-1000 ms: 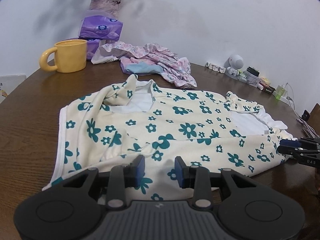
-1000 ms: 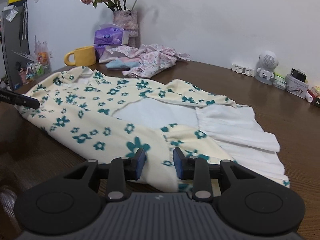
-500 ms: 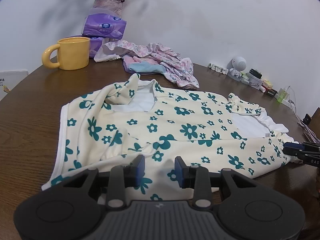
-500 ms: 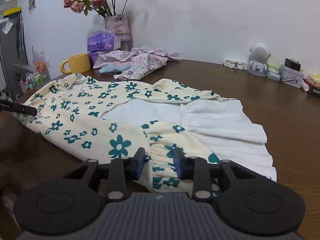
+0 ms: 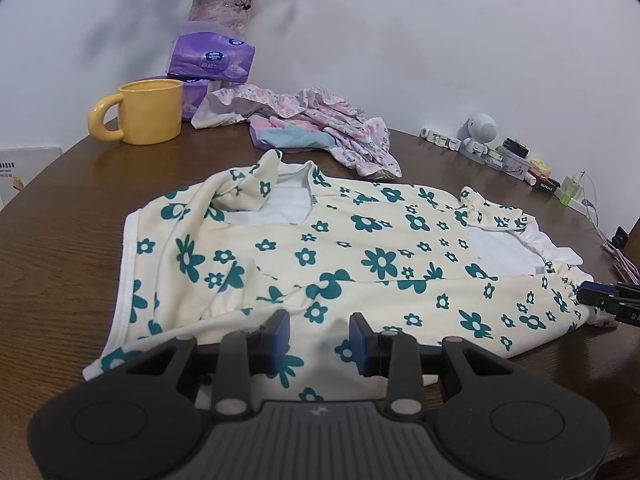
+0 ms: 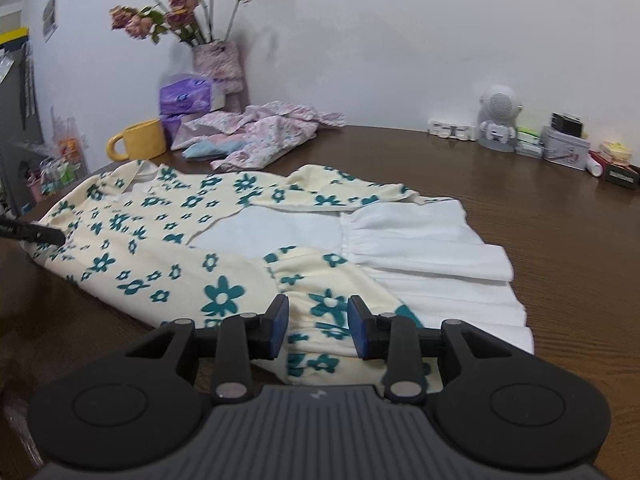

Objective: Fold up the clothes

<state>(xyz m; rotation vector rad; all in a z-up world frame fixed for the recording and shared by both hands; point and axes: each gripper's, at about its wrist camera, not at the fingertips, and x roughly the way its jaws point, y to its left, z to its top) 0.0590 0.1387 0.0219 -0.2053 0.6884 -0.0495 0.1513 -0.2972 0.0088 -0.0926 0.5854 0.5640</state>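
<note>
In the left wrist view we saw our left gripper at the bottom centre of the frame, its blue-padded fingers apart, with the near edge of the floral dress lying beneath the gap between them; we could not tell whether the pads touched the cloth. The cream dress with teal flowers lay spread flat across the middle of the brown wooden table, its neckline toward the upper left. At the right edge the tips of our right gripper met the gathered end of the dress; from here we could not tell their spacing. Behind, in the upper left, stood a yellow mug, purple tissue packs and a vase, with a heap of pink floral clothes just right of them.

The right wrist view showed what the first could not: the right gripper, at the bottom centre, had its fingers spread, with the floral dress lying beneath the gap at its gathered seam. It also showed the white pleated skirt fanning out to the right of centre, which the left view barely caught. At the left edge a dark fingertip of the left gripper lay at the dress's far end. The dried flowers in the vase appeared whole in the upper left, and a small white robot figure stood at the upper right by the wall.
</note>
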